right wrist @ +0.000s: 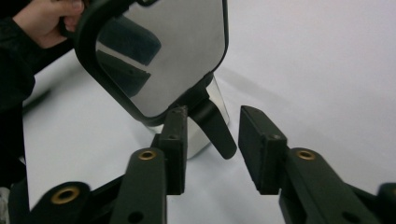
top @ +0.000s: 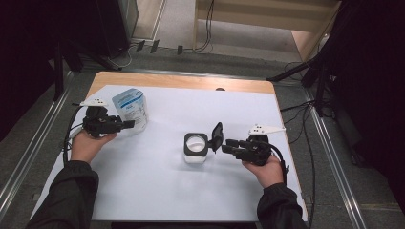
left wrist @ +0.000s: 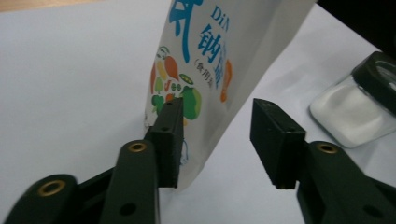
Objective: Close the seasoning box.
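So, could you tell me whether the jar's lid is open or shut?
Open: the hinged lid stands up beside the jar, whose mouth shows the white contents inside.

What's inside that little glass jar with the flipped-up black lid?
The jar holds something white, a powder or fine grains, seen through its open mouth and, in the left gripper view, through its clear wall. Its depth stays hidden behind the black rim. The lid stands raised beside it.

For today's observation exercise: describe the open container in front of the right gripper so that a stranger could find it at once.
Start at the white sheet covering the table, then look near its middle. There stands a small clear jar with a black rim and white contents. Unlike the printed white pouch at the far left, its black hinged lid stands flipped up.
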`<state>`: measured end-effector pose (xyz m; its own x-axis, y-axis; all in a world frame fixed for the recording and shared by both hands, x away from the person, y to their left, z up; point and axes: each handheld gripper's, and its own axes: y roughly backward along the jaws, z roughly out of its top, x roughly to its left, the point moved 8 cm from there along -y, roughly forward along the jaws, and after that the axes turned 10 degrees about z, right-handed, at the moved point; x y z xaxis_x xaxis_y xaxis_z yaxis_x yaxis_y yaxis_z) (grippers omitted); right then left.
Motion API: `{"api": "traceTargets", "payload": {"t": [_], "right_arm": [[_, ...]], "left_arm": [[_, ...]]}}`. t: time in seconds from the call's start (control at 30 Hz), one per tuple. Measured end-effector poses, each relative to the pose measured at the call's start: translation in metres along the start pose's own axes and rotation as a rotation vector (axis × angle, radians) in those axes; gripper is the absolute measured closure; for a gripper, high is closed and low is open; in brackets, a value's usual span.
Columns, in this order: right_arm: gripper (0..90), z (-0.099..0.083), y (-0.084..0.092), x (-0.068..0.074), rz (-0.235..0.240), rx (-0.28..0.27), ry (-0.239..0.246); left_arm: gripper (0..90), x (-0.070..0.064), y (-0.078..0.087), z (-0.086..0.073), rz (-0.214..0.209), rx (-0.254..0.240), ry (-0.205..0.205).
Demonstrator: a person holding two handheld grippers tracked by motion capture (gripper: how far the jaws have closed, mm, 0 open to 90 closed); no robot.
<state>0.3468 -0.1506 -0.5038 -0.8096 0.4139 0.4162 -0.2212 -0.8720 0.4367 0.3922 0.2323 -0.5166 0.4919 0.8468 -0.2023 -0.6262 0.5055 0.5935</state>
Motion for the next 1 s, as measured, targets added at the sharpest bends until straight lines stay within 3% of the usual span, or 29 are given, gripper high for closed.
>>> {"api": "traceTargets", "payload": {"t": [0.07,0.3,0.4,0.67,1.0], "right_arm": [[72.2,0.002,0.0,0.0,-0.005,-0.009,0.002],[90.0,0.011,-0.002,0.003,0.022,-0.027,-0.024],[90.0,0.016,-0.004,0.004,0.029,-0.04,-0.02],[90.0,0.022,-0.012,0.007,0.043,-0.042,-0.007],[90.0,0.025,-0.016,0.007,0.029,-0.044,-0.005]], "left_arm": [[49.8,0.0,0.0,-0.001,0.007,0.005,-0.018],[42.6,0.001,0.001,-0.004,0.013,0.017,-0.012],[40.3,0.004,0.003,-0.006,0.032,0.016,-0.015],[37.6,0.006,0.012,-0.008,0.025,0.003,0.023],[36.6,0.004,0.016,-0.017,0.01,0.038,0.031]]}}
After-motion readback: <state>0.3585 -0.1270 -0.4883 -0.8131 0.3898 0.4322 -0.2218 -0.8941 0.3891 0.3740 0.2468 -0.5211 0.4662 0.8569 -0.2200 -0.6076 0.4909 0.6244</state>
